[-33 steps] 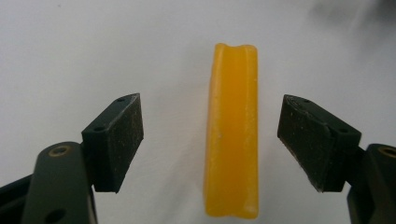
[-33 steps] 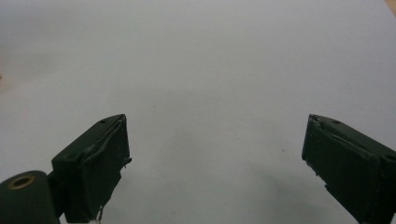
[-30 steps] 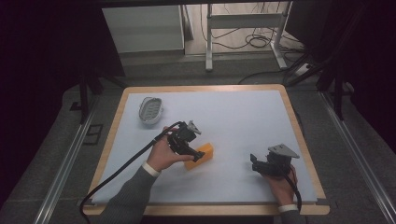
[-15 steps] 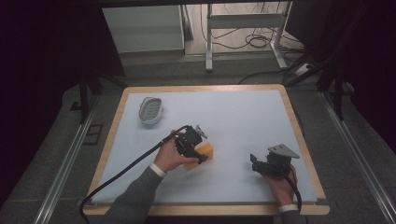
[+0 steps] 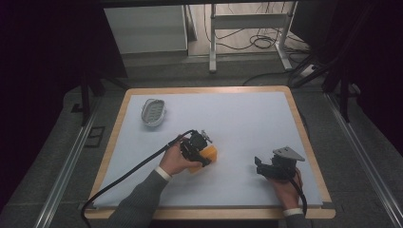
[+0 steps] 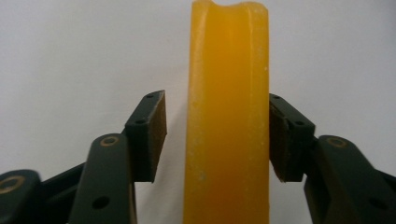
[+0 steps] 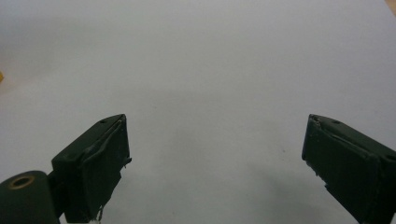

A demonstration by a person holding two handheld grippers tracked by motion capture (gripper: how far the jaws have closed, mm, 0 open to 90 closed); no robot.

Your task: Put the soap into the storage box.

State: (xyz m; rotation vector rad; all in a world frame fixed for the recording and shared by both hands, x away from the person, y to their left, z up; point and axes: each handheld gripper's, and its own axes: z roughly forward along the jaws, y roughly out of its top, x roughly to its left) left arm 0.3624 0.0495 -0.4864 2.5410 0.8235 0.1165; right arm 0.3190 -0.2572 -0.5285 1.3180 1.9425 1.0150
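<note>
A yellow-orange soap-like bar (image 5: 209, 154) lies on the white mat near the middle front. My left gripper (image 5: 203, 159) points down over it. In the left gripper view the bar (image 6: 229, 93) stands between the jaws of the left gripper (image 6: 217, 135). Its jaws have just been closing around the bar: the right pad (image 6: 279, 140) touches its side, while a narrow gap separates the left pad (image 6: 159, 130) from it. My right gripper (image 5: 259, 166) rests at the front right, and the right gripper (image 7: 215, 154) is open over bare mat.
A pale oval soap dish (image 5: 153, 112) sits at the back left of the mat (image 5: 247, 114). A wooden rim (image 5: 304, 128) frames the table. The left gripper's black cable (image 5: 128, 175) trails off the front left. Table legs and cables stand beyond the far edge.
The left gripper has sunk onto the yellow bar and its jaws have narrowed around it. The right gripper has stayed where it was.
</note>
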